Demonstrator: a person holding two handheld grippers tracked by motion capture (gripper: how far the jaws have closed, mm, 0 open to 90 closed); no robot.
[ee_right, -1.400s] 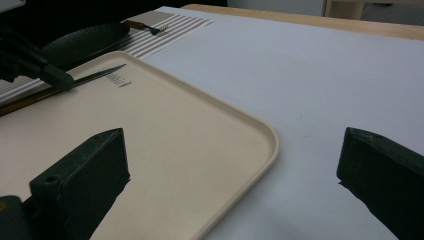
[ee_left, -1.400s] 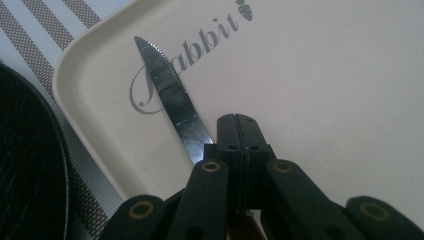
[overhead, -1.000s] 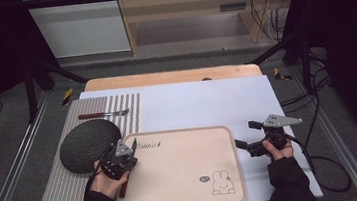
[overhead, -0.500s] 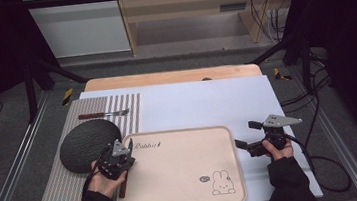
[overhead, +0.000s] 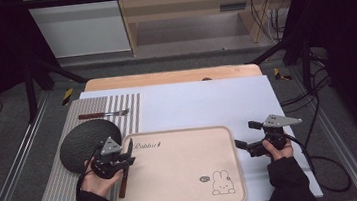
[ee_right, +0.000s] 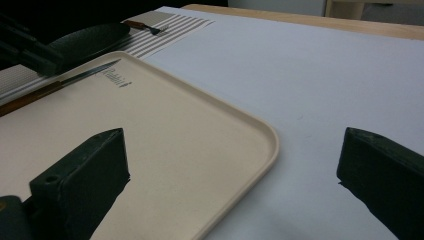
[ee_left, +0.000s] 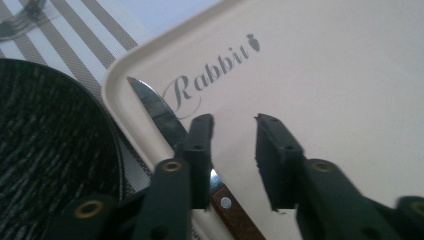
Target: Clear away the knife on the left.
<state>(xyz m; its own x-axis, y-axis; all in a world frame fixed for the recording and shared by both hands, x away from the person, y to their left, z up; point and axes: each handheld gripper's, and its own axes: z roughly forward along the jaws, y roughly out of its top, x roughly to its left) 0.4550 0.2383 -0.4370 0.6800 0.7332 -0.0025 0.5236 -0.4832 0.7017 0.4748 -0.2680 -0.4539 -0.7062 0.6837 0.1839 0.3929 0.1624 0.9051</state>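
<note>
A beige tray [overhead: 185,180] printed with a rabbit lies at the table's near middle. Along its left rim rests a knife [ee_left: 157,110] with a wooden handle [overhead: 123,184], blade pointing away from me. My left gripper [overhead: 129,153] hovers over that rim. Its jaws have just been opening and now stand a little apart [ee_left: 235,122] with nothing between them. The knife runs under the left jaw, not gripped. My right gripper [overhead: 245,134] stands wide open [ee_right: 232,137] just past the tray's right edge, holding nothing. In the right gripper view the knife [ee_right: 87,74] shows across the tray [ee_right: 165,130].
A black round plate [overhead: 83,143] sits on a striped placemat [overhead: 60,188] left of the tray, touching its corner. A fork [overhead: 102,114] lies farther back on the mat. White sheet [overhead: 202,103] covers the table behind the tray. Cables trail at the right.
My left gripper's jaws have parted above the knife, which stays on the tray's left rim. The left hand has barely shifted. The right hand has not moved.
</note>
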